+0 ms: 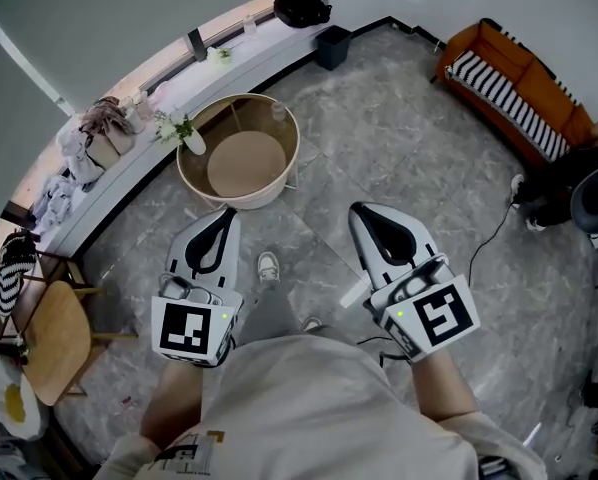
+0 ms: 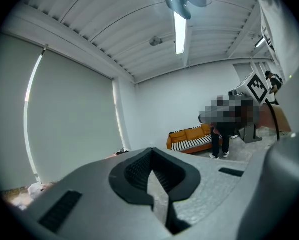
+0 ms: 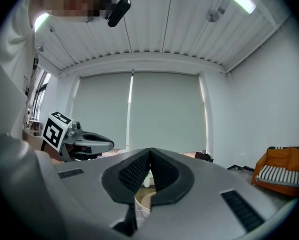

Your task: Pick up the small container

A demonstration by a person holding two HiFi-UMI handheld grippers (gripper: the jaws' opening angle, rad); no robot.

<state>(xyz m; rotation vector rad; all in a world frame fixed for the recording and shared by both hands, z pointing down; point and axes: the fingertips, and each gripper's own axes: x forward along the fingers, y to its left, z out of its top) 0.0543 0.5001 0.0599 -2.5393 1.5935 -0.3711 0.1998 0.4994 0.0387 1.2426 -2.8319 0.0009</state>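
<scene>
Black-and-white square markers are carried on the cubes of both tongs. A print low on the person's pale shirt is too small to be read.

A grey marbled floor is seen below. On it stands a round beige tabletop with a raised rim. A small clear container is seen at its far edge, and a white vase with flowers stands at its left edge. A long curved ledge along the shaded window is strewn with cloth and bags. An orange sofa with a striped cushion is set by the far wall, and a wooden chair is at the left.

The left tongs and the right tongs are held side by side at waist height, apart from each other and pointed forward towards the round tabletop, well short of the container. In each gripper view the jaws are seen pressed together with nothing between them.
</scene>
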